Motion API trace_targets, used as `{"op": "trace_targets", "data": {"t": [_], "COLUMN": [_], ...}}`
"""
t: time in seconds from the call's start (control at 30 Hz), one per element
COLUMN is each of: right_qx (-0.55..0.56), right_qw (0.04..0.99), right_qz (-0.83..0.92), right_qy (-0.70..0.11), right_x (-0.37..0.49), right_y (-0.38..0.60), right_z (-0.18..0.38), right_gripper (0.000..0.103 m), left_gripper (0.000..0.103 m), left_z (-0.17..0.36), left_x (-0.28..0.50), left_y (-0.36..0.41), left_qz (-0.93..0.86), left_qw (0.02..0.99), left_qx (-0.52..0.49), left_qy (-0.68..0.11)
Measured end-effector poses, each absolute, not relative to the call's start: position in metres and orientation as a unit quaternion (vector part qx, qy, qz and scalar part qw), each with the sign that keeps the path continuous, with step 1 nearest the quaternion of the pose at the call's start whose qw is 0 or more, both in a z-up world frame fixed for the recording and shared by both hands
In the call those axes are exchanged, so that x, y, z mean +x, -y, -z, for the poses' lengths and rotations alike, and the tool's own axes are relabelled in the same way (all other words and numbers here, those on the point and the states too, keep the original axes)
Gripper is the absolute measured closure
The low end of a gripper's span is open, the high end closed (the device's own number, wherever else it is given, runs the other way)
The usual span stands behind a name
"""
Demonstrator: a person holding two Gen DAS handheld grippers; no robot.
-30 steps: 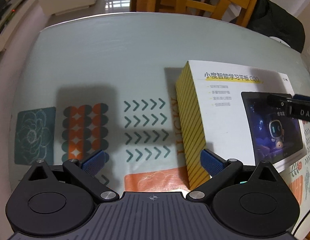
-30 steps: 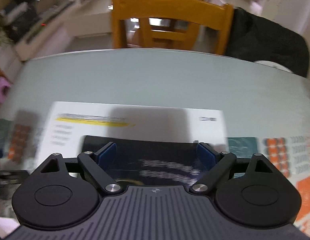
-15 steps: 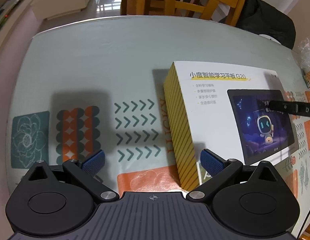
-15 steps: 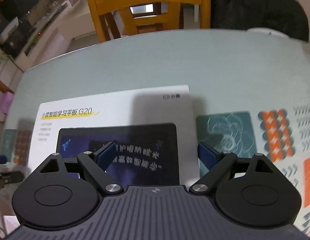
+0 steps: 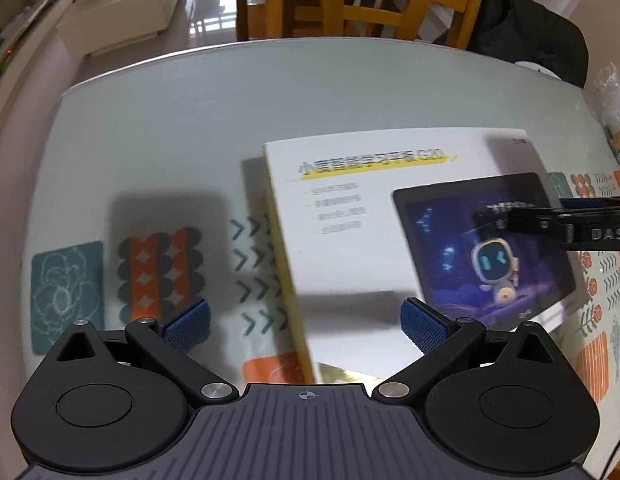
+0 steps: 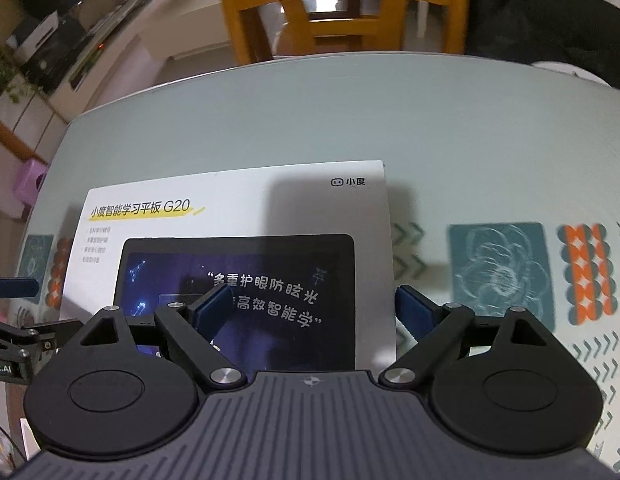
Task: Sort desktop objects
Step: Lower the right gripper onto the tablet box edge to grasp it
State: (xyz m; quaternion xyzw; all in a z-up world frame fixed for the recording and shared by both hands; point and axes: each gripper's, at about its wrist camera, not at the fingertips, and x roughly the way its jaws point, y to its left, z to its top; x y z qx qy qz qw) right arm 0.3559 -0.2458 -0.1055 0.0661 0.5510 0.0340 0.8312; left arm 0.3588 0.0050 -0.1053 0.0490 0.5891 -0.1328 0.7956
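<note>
Left wrist view: the box point(image 5: 349, 248), a flat white carton with a yellow striped side and a tablet printed on its lid, lies on the bench point(image 5: 230, 100), its near left corner between the spread fingers of the left gripper point(image 5: 306, 324). That gripper is wide open and holds nothing; it sits low at the box's left edge, likely lined up to brace or take that side. The picture is blurred here, so whether a pad touches the cardboard I cannot tell. The right gripper point(image 6: 313, 308) is also wide open and empty, poised above the box's right edge, one finger over the printed screen and the other over the patterned mat point(image 6: 497, 272) beside it. Placed at opposite ends, the two look set for a two-handed lift, which suits a box this broad. Beyond the bench stands a wooden chair point(image 5: 361, 4).
</note>
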Motion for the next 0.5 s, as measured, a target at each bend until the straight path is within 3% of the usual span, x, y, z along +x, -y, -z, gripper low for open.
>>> {"op": "trace_targets", "data": {"t": [0.5], "right_qx": [0.013], "right_qw": [0.833], "right_qz": [-0.091], "right_qy": [-0.545], "right_x": [0.366], "right_y": [0.126], "right_z": [0.102], "right_gripper": [0.000], "left_gripper": [0.000], "left_z": [0.111], "left_x": [0.342], "left_y": [-0.113], "left_qz": [0.100], "left_qw": [0.802], "left_qx": [0.018], "left_qy": [-0.589]}}
